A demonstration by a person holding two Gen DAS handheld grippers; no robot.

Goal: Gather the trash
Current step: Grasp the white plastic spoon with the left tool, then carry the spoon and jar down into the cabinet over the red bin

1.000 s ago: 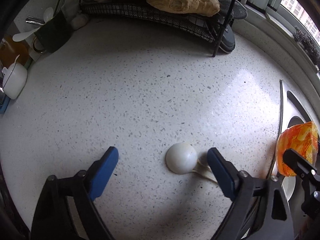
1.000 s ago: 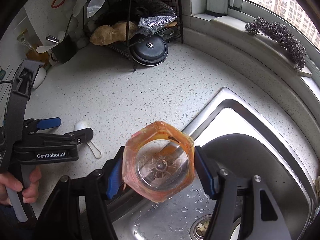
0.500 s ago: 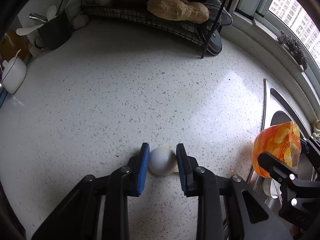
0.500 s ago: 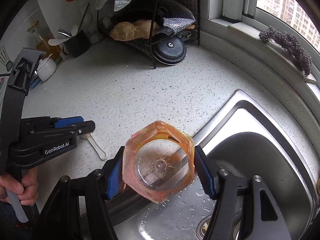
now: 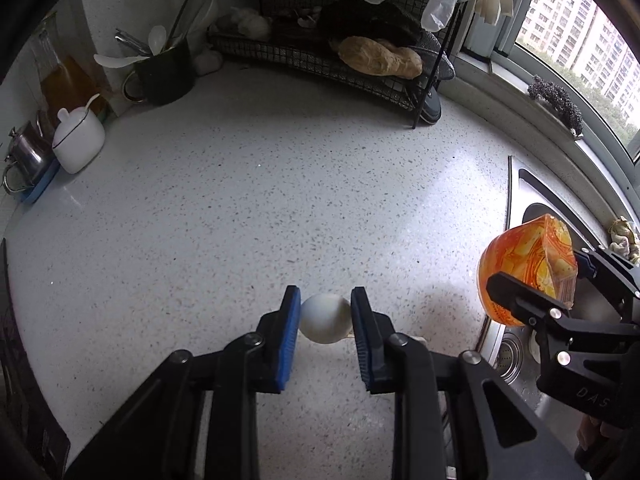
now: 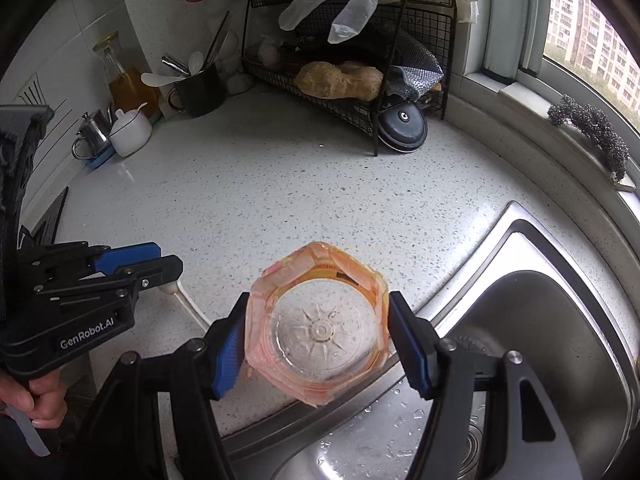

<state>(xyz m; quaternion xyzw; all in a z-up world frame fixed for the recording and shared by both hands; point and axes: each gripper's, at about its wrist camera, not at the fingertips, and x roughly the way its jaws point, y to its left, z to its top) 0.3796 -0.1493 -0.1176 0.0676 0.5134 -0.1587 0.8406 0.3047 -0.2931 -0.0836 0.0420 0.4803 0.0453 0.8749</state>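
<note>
Speckled white countertop [image 5: 248, 216] — bearing a wire rack [image 5: 320, 60], black mug [image 5: 162, 76], white jar [image 5: 78, 142].

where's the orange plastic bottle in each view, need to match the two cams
Left wrist: orange plastic bottle at the right edge, clamped in the right gripper, over the sink rim.
Right wrist: bottle at lower centre, seen bottom-on between the blue pads.
Shared landmark: the black wire rack in the counter's far corner.

Likely a home kitchen: speckled countertop [image 6: 280, 184], steel sink [image 6: 560, 320], wire rack [image 6: 360, 92], utensil cup [image 6: 200, 88] by a window [image 6: 580, 20].
</note>
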